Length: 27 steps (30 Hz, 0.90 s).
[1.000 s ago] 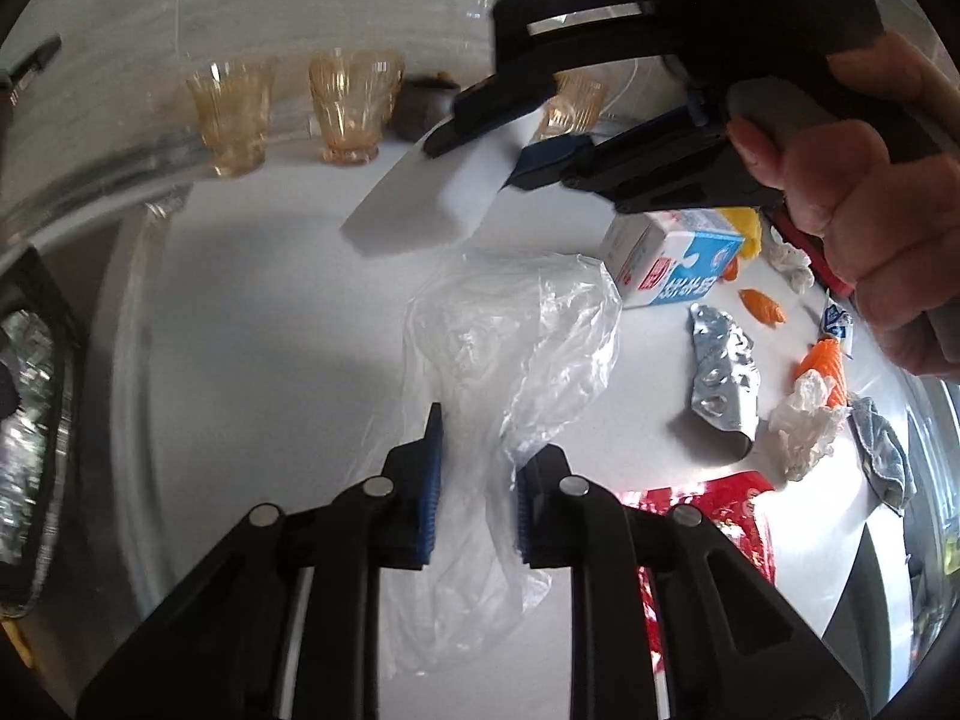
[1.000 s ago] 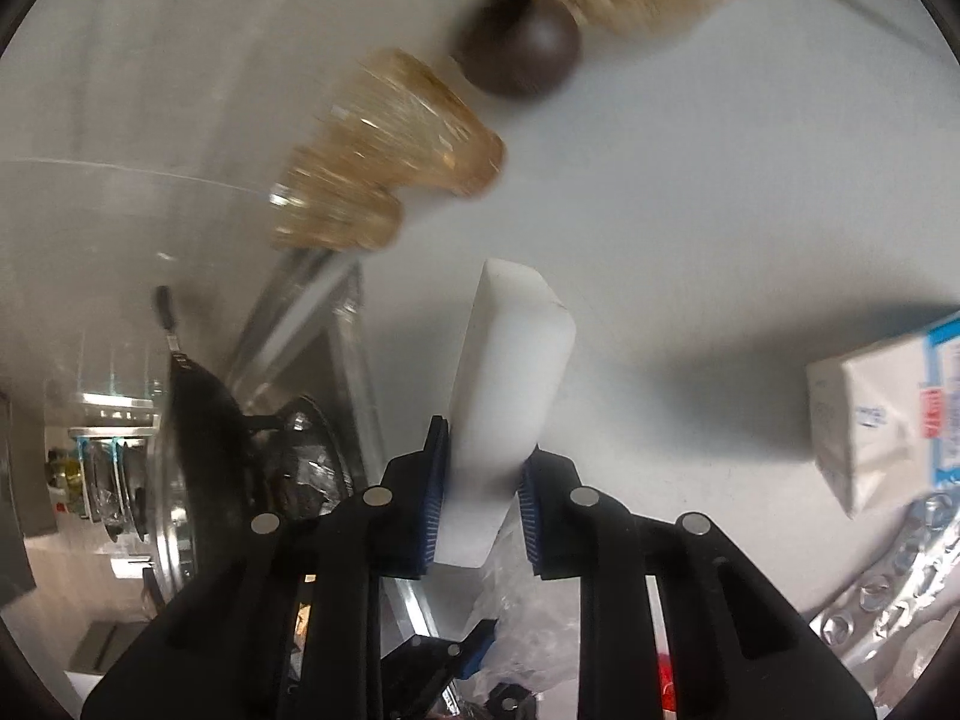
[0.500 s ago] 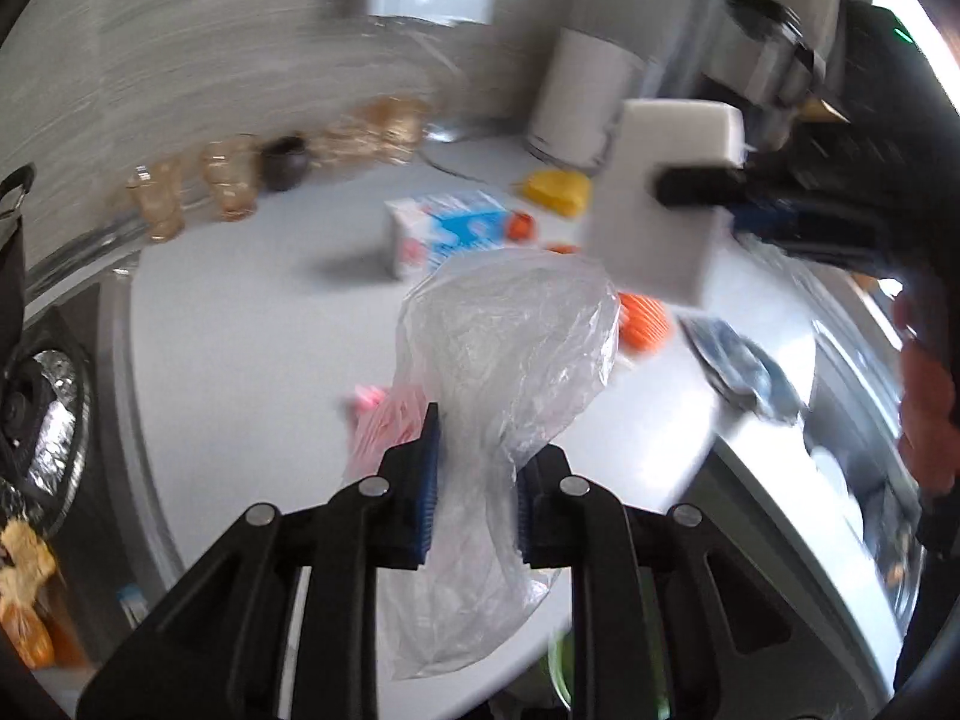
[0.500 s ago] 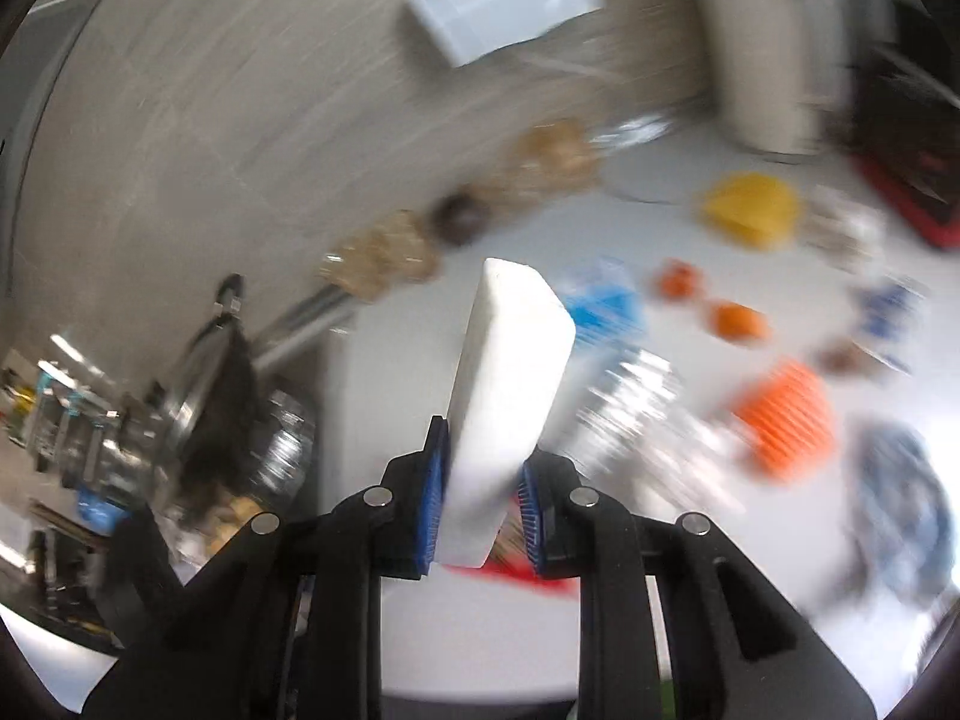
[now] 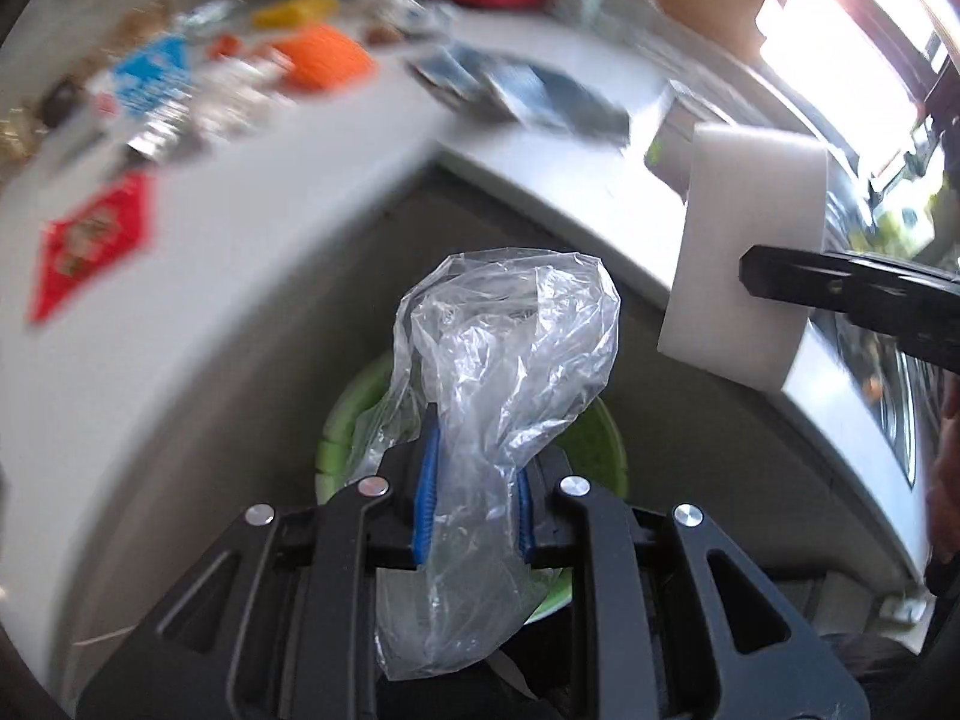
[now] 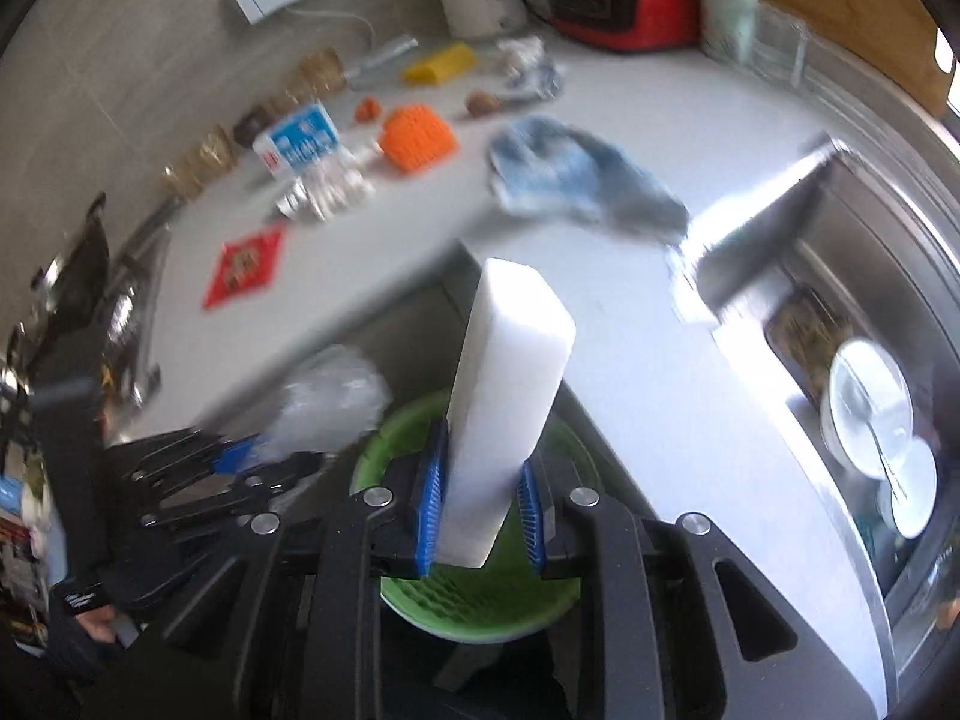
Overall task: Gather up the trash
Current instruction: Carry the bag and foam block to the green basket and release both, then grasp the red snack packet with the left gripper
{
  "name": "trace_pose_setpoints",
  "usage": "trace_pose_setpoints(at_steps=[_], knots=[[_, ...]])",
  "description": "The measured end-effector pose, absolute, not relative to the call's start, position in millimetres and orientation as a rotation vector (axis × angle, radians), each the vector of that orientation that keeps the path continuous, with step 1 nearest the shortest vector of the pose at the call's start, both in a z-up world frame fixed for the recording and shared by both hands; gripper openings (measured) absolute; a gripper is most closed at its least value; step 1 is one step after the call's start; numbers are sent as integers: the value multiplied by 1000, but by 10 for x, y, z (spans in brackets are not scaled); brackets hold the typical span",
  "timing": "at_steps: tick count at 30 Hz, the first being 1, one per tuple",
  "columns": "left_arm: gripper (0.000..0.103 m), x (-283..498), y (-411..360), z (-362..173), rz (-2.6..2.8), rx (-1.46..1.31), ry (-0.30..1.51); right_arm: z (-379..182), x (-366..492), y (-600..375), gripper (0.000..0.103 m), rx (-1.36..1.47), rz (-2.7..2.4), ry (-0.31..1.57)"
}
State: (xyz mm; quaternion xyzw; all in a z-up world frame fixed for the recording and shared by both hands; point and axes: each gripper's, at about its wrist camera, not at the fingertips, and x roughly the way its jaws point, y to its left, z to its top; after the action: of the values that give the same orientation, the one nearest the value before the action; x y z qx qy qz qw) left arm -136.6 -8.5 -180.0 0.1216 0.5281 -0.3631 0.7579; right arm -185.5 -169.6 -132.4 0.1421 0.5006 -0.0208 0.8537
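a crumpled clear plastic bag (image 5: 504, 360) is pinched between the blue pads of the left claw (image 5: 474, 504), its loose end hanging below the pads and its bulk standing up past the fingertips. a white foam block (image 6: 504, 396) is gripped upright by the right claw (image 6: 480, 510), the pads pressed on its two broad faces near the lower end. both claws are held out past the edge of the grey counter (image 6: 372, 240), angled downward, with a green basket (image 6: 480, 606) seen directly beneath them; part of its rim is hidden behind the bag in the left wrist view. in the right wrist view the left claw is seen just to the left, the bag beside the block but not touching it. on the counter behind, blurred, are left a red wrapper (image 6: 243, 267), crumpled foil (image 6: 324, 198), a blue and white carton (image 6: 297, 141), an orange ridged piece (image 6: 420, 138) and a blue-grey cloth (image 6: 576, 180). a steel sink (image 6: 858, 360) holding white dishes lies to the right.
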Motion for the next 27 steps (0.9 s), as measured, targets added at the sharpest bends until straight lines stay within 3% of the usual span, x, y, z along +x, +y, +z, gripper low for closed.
trace_pose_setpoints(at_steps=[3, 6, 7, 10, 16, 24, 25, 27], knots=[[24, -1504, -315, -2156, -801, 306, 1197, -1463, -2056, -1753, 23, 295, -21, 1078], [55, -1605, -487, -2448, -789, 369, 1200, -1532, -2140, -1739, 23, 272, -7, 1088], [60, -1613, -513, -2514, -781, 378, 1209, -1557, -2174, -1731, 23, 270, 6, 1089], [63, -1653, -564, -2652, -760, 381, 1253, -1610, -2236, -1717, 23, 261, 24, 1093], [86, -1652, -400, -2378, -681, 326, 1193, -1602, -2312, -1698, 23, 246, 63, 1084], [96, -1633, 353, -1496, -418, 223, 1045, -1560, -2244, -1493, 26, 135, 162, 1062], [96, -1626, 443, -1403, -393, 213, 1032, -1600, -2226, -1450, 28, 114, 168, 1070], [96, -1582, 662, -1257, -327, 185, 1008, -1730, -2164, -1335, 55, 67, 186, 1105]])
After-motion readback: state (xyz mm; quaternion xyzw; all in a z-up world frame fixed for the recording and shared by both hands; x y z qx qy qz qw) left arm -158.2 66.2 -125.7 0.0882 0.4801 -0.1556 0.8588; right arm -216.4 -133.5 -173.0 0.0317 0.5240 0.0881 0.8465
